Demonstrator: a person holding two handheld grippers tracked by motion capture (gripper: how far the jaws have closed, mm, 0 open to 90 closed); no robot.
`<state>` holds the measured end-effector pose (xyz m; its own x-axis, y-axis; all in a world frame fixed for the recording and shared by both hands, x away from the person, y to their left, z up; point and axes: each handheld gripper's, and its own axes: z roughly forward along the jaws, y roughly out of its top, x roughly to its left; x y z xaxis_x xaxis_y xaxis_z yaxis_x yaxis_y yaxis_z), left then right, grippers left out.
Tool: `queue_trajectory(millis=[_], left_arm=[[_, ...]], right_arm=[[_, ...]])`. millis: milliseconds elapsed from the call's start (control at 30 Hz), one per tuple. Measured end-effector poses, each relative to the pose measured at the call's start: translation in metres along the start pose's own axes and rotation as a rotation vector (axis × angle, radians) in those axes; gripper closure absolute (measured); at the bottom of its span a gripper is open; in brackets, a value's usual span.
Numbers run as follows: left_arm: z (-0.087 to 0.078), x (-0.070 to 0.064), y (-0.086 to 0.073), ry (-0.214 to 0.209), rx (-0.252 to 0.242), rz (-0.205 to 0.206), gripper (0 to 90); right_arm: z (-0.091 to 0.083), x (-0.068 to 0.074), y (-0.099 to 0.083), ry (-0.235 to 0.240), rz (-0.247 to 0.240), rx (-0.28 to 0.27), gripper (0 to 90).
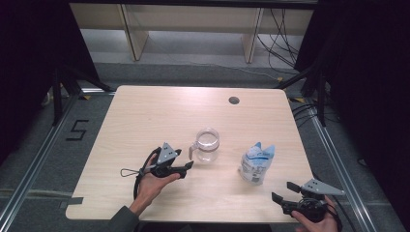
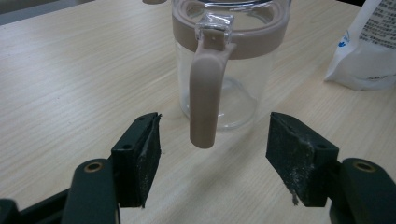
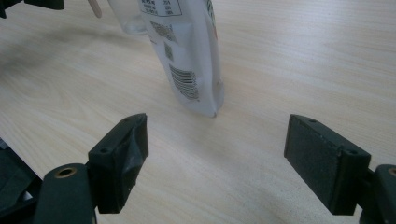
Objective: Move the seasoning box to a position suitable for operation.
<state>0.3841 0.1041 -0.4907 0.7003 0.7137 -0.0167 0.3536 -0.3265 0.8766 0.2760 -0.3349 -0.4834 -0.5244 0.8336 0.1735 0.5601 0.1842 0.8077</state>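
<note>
From above, the person's left forearm comes in at the near edge of the desk (image 1: 145, 111), palm turned up under the left gripper (image 1: 187, 160), which lies nearly level and points at the glass jug (image 1: 207, 144) standing near the desk's middle. Its jaws stand apart, just short of the jug's handle (image 1: 192, 151). The right hand (image 1: 316, 220) sits at the near right corner, cut off by the frame so little more than the fingers show; the right gripper (image 1: 283, 191) there is spread wide and holds nothing, aimed at the white pouch (image 1: 256, 163) that stands upright to the right of the jug, well apart from it.

In the left gripper view, the jaws are wide with the beige handle (image 2: 205, 93) hanging between them but farther off, untouched. The jug's rim is cut by the top of the frame, and a corner of the pouch (image 2: 364, 51) shows at the right edge.

In the right gripper view, the jaws gape on bare wood, the pouch (image 3: 187, 56) a little beyond them. Its top is cut off, and its printed text is too small to read beside the barcode.
</note>
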Motion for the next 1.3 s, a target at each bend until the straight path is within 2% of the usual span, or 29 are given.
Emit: queue_trajectory(millis=[200, 233, 300, 333, 367, 400, 433, 467, 500, 533, 600, 633, 733, 767, 800, 833, 933, 967, 1033, 1167, 1200, 1233, 1267, 1300], left_arm=[[0.011, 0.003, 0.004, -0.005, -0.007, 0.014, 40.5], [0.012, 0.003, 0.005, -0.001, -0.004, 0.021, 41.5], [0.015, 0.005, 0.006, -0.012, -0.021, 0.019, 43.8], [0.016, 0.005, 0.006, -0.01, -0.02, 0.018, 44.3], [0.017, 0.006, 0.006, -0.016, -0.013, 0.026, 44.8], [0.018, 0.006, 0.007, -0.008, -0.008, 0.04, 46.1], [0.019, 0.006, 0.007, -0.009, -0.011, 0.034, 47.2], [0.019, 0.007, 0.007, -0.016, -0.018, 0.03, 48.9], [0.019, 0.006, 0.008, -0.015, -0.022, 0.028, 50.2], [0.019, 0.006, 0.009, -0.015, -0.027, 0.033, 51.3], [0.02, 0.006, 0.01, -0.021, -0.034, 0.042, 53.6], [0.02, 0.006, 0.011, -0.022, -0.034, 0.054, 54.6], [0.021, 0.005, 0.013, -0.033, -0.041, 0.066, 58.6], [0.021, 0.004, 0.014, -0.029, -0.041, 0.067, 59.7], [0.021, 0.004, 0.014, -0.03, -0.043, 0.07, 60.9], [0.021, 0.005, 0.015, -0.033, -0.049, 0.067, 62.9], [0.021, 0.006, 0.016, -0.031, -0.051, 0.073, 69.0], [0.021, 0.007, 0.015, -0.04, -0.053, 0.066, 71.1], [0.02, 0.007, 0.015, -0.045, -0.054, 0.075, 71.8], [0.02, 0.007, 0.016, -0.057, -0.054, 0.089, 72.3], [0.019, 0.007, 0.016, -0.059, -0.053, 0.087, 72.3], [0.019, 0.007, 0.015, -0.058, -0.051, 0.086, 72.4], [0.018, 0.006, 0.015, -0.065, -0.052, 0.082, 72.6], [0.018, 0.006, 0.015, -0.065, -0.052, 0.082, 72.7]], right_arm=[[0.0, 0.001, 0.0, 0.01, 0.007, 0.002, 22.7], [0.0, 0.003, 0.0, 0.013, 0.032, 0.011, 22.7], [0.0, 0.004, 0.0, 0.018, 0.042, 0.022, 22.7], [0.001, 0.0, 0.0, 0.01, -0.007, 0.005, 22.7], [0.0, 0.003, 0.0, 0.018, 0.03, 0.014, 22.7], [0.0, 0.004, 0.0, 0.019, 0.043, 0.02, 22.7], [0.0, 0.004, 0.0, 0.017, 0.048, 0.022, 22.7], [0.001, 0.001, 0.0, 0.015, 0.009, 0.007, 22.7], [0.002, 0.0, 0.0, 0.017, 0.002, 0.007, 22.7], [0.003, 0.0, -0.001, 0.03, 0.007, -0.001, 22.8], [0.002, 0.0, 0.0, 0.018, 0.005, 0.012, 22.9], [0.001, 0.003, 0.0, 0.019, 0.039, 0.022, 22.9], [0.001, 0.003, 0.0, 0.023, 0.041, 0.023, 23.0], [0.002, 0.001, 0.0, 0.018, 0.011, 0.012, 23.0], [0.003, 0.002, 0.0, 0.029, 0.024, 0.004, 23.0], [0.001, 0.003, 0.0, 0.023, 0.043, 0.023, 23.1], [0.002, 0.003, 0.0, 0.025, 0.04, 0.023, 23.2], [0.003, 0.003, -0.001, 0.034, 0.043, 0.008, 23.2], [0.002, 0.002, -0.001, 0.021, 0.032, 0.017, 23.3], [0.003, 0.003, -0.001, 0.036, 0.054, 0.015, 23.4], [0.002, 0.003, 0.0, 0.025, 0.047, 0.027, 23.4], [0.003, 0.003, 0.0, 0.028, 0.038, 0.012, 23.4], [0.003, 0.001, 0.001, 0.032, 0.017, 0.016, 23.5], [0.003, 0.001, 0.001, 0.032, 0.017, 0.016, 23.5]])
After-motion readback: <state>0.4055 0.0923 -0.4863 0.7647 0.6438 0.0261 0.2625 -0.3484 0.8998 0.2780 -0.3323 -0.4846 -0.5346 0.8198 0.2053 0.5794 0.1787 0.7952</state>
